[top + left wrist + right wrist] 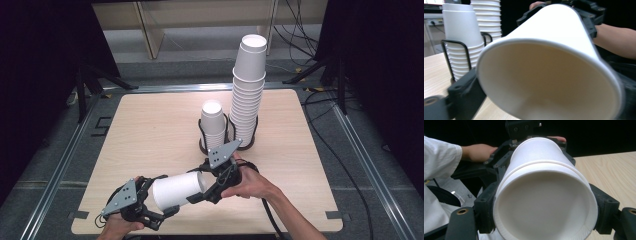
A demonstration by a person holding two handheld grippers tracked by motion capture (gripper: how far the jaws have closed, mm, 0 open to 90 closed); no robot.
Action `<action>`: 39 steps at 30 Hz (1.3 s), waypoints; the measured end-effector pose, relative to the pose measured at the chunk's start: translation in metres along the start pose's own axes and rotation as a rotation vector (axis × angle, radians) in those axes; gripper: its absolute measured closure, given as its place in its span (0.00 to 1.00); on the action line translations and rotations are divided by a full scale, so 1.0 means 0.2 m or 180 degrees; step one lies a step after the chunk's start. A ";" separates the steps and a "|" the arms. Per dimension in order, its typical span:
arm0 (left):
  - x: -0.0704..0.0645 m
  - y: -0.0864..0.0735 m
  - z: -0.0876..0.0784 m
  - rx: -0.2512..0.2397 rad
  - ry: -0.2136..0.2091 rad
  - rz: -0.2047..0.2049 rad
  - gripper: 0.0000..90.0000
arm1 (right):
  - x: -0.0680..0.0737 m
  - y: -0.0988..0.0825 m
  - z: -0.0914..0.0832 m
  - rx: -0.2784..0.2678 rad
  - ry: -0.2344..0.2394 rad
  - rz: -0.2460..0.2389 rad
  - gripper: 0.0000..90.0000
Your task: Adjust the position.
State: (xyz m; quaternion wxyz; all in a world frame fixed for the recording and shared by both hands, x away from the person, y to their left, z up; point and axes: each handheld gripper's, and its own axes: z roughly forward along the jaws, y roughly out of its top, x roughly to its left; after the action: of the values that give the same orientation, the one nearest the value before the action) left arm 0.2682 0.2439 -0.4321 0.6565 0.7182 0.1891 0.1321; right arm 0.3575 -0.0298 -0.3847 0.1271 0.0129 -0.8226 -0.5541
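Observation:
A white paper cup lies on its side in the air above the table's front edge, held between both grippers. My left gripper is shut on its wide mouth end, and that open mouth faces the left gripper view, with one black finger against the rim. My right gripper is shut on the narrow base end. In the right gripper view the recessed base faces the camera, with fingers on both sides. A rim-like ridge circles the cup there; I cannot tell whether a second cup is nested.
On the wooden table, behind the grippers, a short cup stack and a tall, slightly leaning stack stand in black wire holders. Cables trail off the right side. The left half of the table is bare.

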 end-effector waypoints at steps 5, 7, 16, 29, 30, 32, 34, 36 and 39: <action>0.00 0.01 0.00 -0.0025 -0.0016 0.0013 0.10 | 0.00 0.00 0.00 -0.0020 0.0015 0.0040 0.28; 0.00 0.01 -0.01 -0.0011 -0.0033 0.0022 0.12 | -0.01 -0.01 -0.01 -0.0032 0.0017 0.0037 0.28; 0.00 0.02 -0.02 0.0046 -0.0044 0.0121 0.16 | 0.02 0.01 -0.02 0.0153 -0.0125 0.0020 0.17; 0.01 0.01 -0.01 0.0344 0.0058 0.0221 0.17 | 0.14 0.13 -0.07 0.0735 -0.0811 -0.0425 0.17; 0.01 0.01 -0.01 0.0360 0.0049 0.0227 0.17 | 0.14 0.13 -0.06 0.0764 -0.0802 -0.0449 0.17; 0.00 0.01 -0.01 0.0444 0.0060 0.0248 0.17 | 0.15 0.13 -0.04 0.0849 -0.0799 -0.0460 0.17; 0.00 0.01 -0.01 0.0491 0.0053 0.0250 0.17 | 0.16 0.13 -0.02 0.0950 -0.0826 -0.0510 0.17; 0.00 0.01 0.00 0.0474 0.0009 0.0237 0.17 | 0.17 0.13 -0.01 0.1010 -0.0795 -0.0530 0.18; -0.01 0.01 0.01 0.0597 0.0005 0.0282 0.17 | 0.17 0.12 0.02 0.1152 -0.0849 -0.0636 0.18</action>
State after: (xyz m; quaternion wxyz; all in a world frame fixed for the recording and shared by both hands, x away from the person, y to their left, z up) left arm 0.2675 0.2422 -0.4306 0.5797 0.7841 0.1692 0.1432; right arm 0.3257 -0.0222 -0.3568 -0.0424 0.0435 -0.9126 -0.4044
